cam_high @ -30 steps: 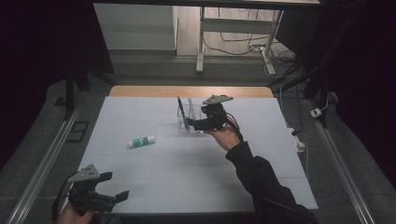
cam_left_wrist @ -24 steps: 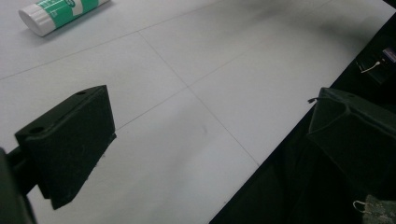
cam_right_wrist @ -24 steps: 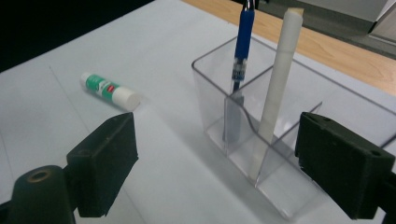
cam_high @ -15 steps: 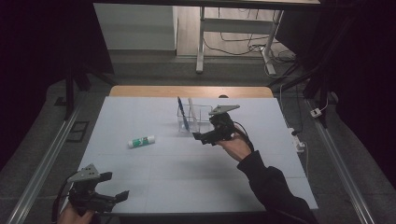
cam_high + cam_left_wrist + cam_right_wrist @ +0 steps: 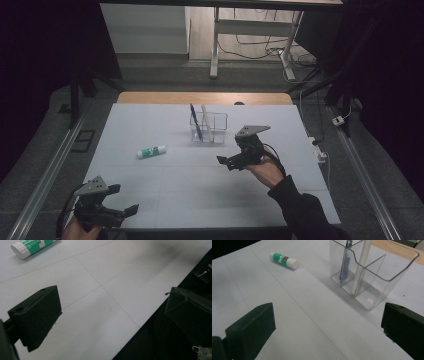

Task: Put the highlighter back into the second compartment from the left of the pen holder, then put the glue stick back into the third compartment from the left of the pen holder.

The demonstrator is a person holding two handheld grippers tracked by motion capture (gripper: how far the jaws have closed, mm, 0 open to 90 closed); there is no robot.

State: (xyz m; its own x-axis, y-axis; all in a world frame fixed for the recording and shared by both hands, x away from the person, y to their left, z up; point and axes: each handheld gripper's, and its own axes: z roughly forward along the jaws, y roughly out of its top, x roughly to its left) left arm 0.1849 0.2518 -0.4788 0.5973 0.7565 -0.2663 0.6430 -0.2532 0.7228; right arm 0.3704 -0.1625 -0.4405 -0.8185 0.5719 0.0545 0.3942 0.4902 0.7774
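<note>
Fingers: both pairs wide open, nothing held | risk: glue stick at 9 o'clock could get rolled off if clipped

A table topped with a white sheet marked by faint grid lines takes up the middle of the high view; a strip of bare wood shows along its far edge. A glue stick lies on its side left of centre. A clear holder stands upper centre, well apart from it, with a blue pen and a white stick leaning inside.
</note>
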